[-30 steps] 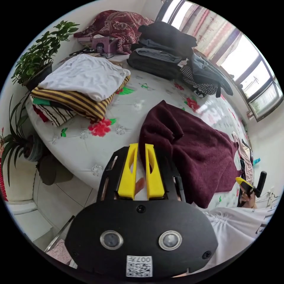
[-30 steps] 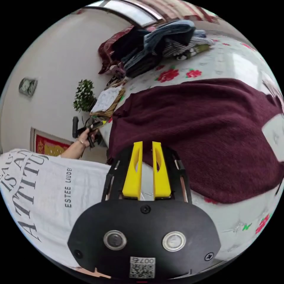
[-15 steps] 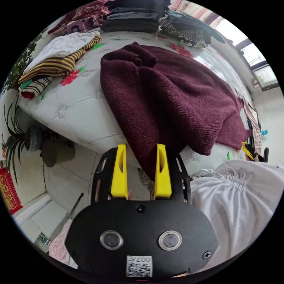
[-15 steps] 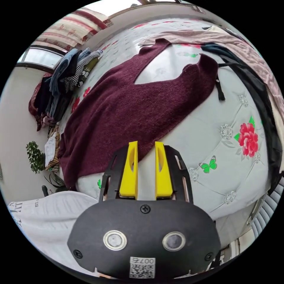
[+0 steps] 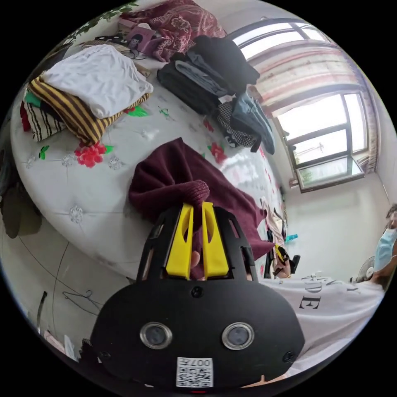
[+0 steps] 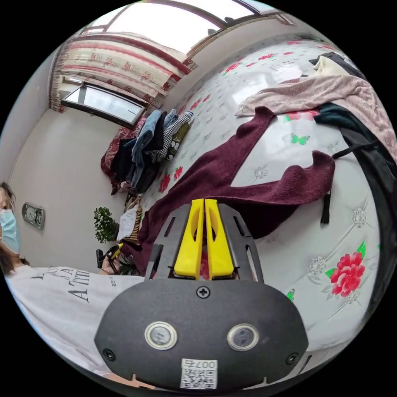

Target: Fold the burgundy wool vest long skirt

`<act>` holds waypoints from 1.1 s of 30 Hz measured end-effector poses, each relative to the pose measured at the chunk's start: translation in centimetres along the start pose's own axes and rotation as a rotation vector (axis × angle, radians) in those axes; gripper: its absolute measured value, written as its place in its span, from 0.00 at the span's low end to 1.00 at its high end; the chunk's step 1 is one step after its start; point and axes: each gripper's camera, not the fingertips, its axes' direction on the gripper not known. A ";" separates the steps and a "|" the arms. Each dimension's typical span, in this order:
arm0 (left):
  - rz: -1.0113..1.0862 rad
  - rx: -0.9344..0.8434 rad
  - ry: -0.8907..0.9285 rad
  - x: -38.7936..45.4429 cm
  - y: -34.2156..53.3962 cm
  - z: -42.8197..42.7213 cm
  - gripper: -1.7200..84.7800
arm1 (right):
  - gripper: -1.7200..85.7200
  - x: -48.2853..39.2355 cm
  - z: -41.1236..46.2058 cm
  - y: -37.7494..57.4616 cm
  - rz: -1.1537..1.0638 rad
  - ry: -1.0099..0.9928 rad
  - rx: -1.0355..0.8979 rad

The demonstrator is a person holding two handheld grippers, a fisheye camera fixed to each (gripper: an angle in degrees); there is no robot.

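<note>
Now the burgundy ribbed-knit wool vest skirt [image 6: 231, 173] lies stretched across the glossy white quilted bed cover printed with red flowers [image 6: 326, 264], its two shoulder straps forking toward a heap of pale pink knitwear [image 6: 318, 93] and its thick hem bunched into soft rolls at the bed's near edge. In the left gripper view, the left gripper [image 5: 193, 206] has its narrow yellow plastic jaws drawn nearly together on a rolled lump of that hem [image 5: 188, 190], with dark knit showing in the slit between them. In the right gripper view, the right gripper [image 6: 204, 202] has its jaws closed to a thin seam on the skirt's side edge, burgundy fabric visible between them. Beyond the skirt on the bed sit a folded stack topped by a smooth white garment over yellow-and-brown stripes [image 5: 89, 89] and a pile of dark folded clothes [image 5: 211, 78]. The person's white printed shirt [image 6: 58, 297] shows beside the bed.
</note>
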 end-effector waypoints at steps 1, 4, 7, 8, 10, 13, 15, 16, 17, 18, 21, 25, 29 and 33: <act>0.013 -0.005 0.015 0.3 -1.5 0.0 0.05 | 0.02 -0.5 0.2 -1.1 -0.014 -0.004 -0.003; 0.115 0.034 0.096 3.9 -9.2 -0.9 0.05 | 0.02 -5.5 -0.1 -6.1 -0.137 0.028 0.027; 0.224 0.158 0.255 9.0 -14.8 -5.0 0.04 | 0.02 -12.2 -3.7 -8.7 -0.285 0.023 0.159; 0.258 0.204 0.281 10.7 -16.3 -7.2 0.04 | 0.02 -14.6 -5.8 -9.0 -0.336 0.018 0.222; 0.299 0.273 0.332 12.5 -17.7 -10.7 0.04 | 0.02 -17.5 -9.1 -8.8 -0.389 -0.009 0.296; 0.326 0.342 0.394 13.2 -18.2 -15.7 0.04 | 0.02 -21.9 -13.2 -6.4 -0.521 -0.004 0.360; 0.366 0.370 0.406 13.0 -16.8 -18.0 0.04 | 0.02 -24.1 -15.6 -3.1 -0.596 0.014 0.418; 0.368 0.375 0.411 12.7 -16.3 -18.4 0.04 | 0.02 -24.4 -16.1 -2.2 -0.610 0.013 0.430; 0.362 0.384 0.414 11.7 -15.2 -19.0 0.04 | 0.02 -24.8 -16.8 -0.4 -0.626 0.027 0.438; 0.349 0.380 0.414 10.4 -13.9 -19.2 0.04 | 0.02 -25.0 -17.0 1.5 -0.638 0.073 0.421; 0.301 0.329 0.351 6.2 -10.3 -18.4 0.04 | 0.02 -24.6 -15.1 6.5 -0.667 0.207 0.284; 0.176 0.162 0.081 -0.1 -5.6 -14.3 0.05 | 0.02 -22.1 -8.5 12.4 -0.607 0.342 0.023; -0.122 -0.084 -0.166 -9.7 0.2 -6.2 0.05 | 0.02 -15.9 3.0 18.5 -0.330 0.442 -0.249; -0.323 -0.041 -0.144 -14.4 3.8 -4.6 0.05 | 0.03 -13.9 6.7 21.5 -0.195 0.471 -0.315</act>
